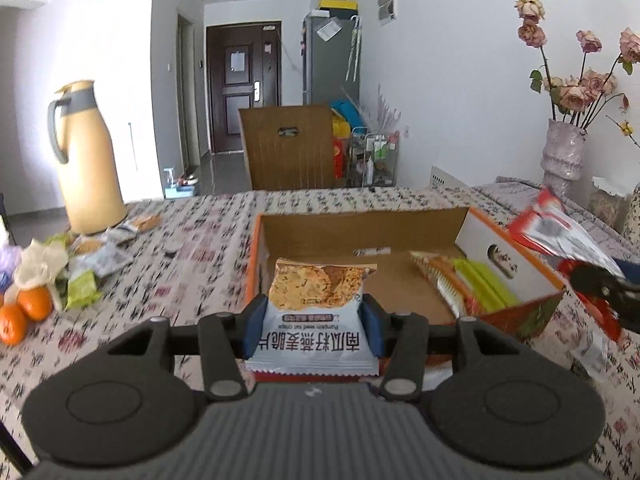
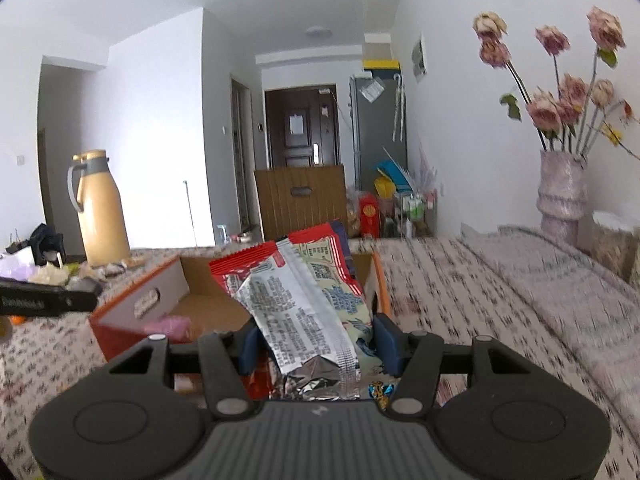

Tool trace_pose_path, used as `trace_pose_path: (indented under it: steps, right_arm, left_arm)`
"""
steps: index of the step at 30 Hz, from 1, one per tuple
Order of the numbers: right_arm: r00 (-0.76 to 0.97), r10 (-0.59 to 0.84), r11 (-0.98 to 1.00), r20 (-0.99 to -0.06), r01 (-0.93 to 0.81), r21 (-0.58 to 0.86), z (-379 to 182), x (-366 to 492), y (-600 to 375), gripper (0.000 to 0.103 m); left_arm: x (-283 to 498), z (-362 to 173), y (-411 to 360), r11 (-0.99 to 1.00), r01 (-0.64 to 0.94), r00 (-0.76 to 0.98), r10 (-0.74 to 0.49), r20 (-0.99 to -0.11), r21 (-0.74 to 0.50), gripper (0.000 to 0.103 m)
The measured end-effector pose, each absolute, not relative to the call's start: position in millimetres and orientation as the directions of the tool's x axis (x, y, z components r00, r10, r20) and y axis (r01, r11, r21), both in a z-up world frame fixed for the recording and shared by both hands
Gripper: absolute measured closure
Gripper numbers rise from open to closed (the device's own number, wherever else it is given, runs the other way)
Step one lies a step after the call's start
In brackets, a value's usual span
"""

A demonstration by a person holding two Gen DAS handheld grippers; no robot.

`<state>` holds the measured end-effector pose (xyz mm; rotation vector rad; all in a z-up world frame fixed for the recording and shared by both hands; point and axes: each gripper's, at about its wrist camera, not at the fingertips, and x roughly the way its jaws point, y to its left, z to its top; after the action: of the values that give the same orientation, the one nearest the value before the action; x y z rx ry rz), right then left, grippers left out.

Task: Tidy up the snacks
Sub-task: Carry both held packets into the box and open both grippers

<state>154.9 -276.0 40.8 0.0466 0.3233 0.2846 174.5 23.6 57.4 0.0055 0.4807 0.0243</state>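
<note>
A glossy crisp packet (image 1: pixel 316 312) is clamped by the left gripper (image 1: pixel 314 326); crinkled foil wrappers (image 2: pixel 304 312) are held by the right gripper (image 2: pixel 316 344); an open cardboard box (image 1: pixel 360 224) lies ahead.

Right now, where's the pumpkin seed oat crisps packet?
Left wrist view, centre: the oat crisps packet is clamped in the left gripper, in front of the open cardboard box on the table.
</note>
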Motion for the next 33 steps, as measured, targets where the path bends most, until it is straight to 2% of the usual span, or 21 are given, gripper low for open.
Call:
trace_pose_path:
  steps: [11,19,30,32,33]
  right_arm:
    - [0.91,0.318,0.948,-0.267,-0.303,0.097,64,213,-243,0.046]
    - [0.897,0.316,0.948,-0.309,-0.293,0.121,45,247,-233,0.047]
    - [0.869,0.3,0.954,-0.393,-0.272,0.126,13,267,-233,0.046]
    - [0.868,0.298,0.954,-0.396,-0.272,0.124,13,266,-233,0.046]
    - [0.869,0.298,0.954,-0.395,-0.271,0.126,13,267,-234,0.046]
  left_arm:
    - [221,77,1,0.999,-0.027,0.904,0.043,-0.426,0.044,0.052]
    - [252,59,1,0.998,-0.06,0.889,0.07,-0.453,0.037,0.052]
    - [267,28,12,0.999,-0.042,0.866,0.042,-0.498,0.01,0.052]
    - [265,28,12,0.999,-0.036,0.867,0.033,-0.498,0.002,0.052]
    - [263,28,12,0.999,-0.042,0.869,0.036,-0.494,0.0,0.045]
